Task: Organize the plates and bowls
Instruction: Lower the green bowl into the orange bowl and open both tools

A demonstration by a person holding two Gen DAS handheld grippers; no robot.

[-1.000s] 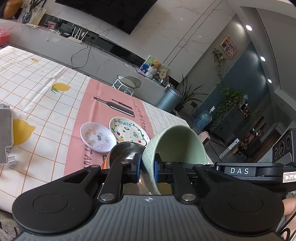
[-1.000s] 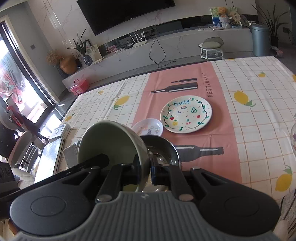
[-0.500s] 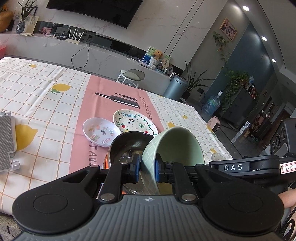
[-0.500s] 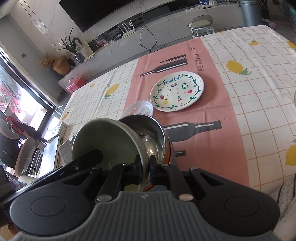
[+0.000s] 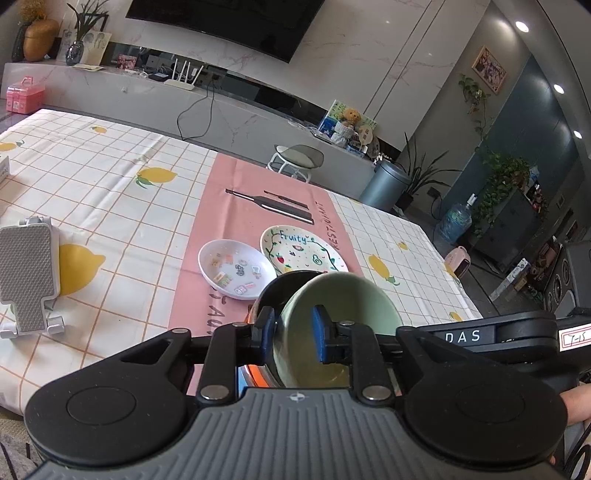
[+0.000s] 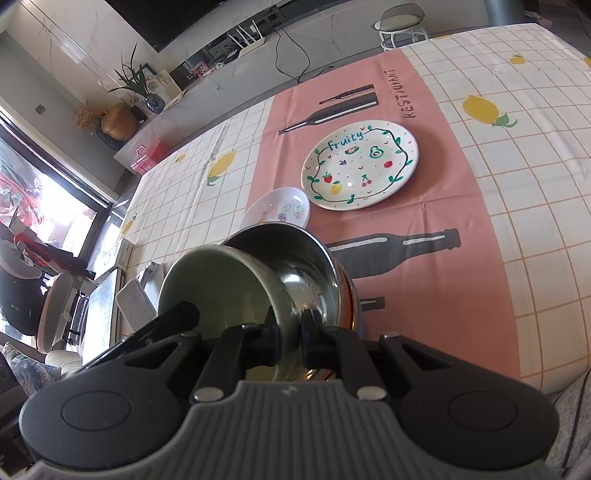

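Dishes total four: two bowls, two plates.

Walls: pale marble panels, dark TV mounted | Console: long low grey unit below TV, router and cable on top | Seating: small round stool before console | Corner: grey bin, potted plants | Window: bright daylight at left | Ceiling: recessed spotlights lit

Pale green bowl tilted inside steel bowl, apparently seated; small white dish & Fruity plate beyond.
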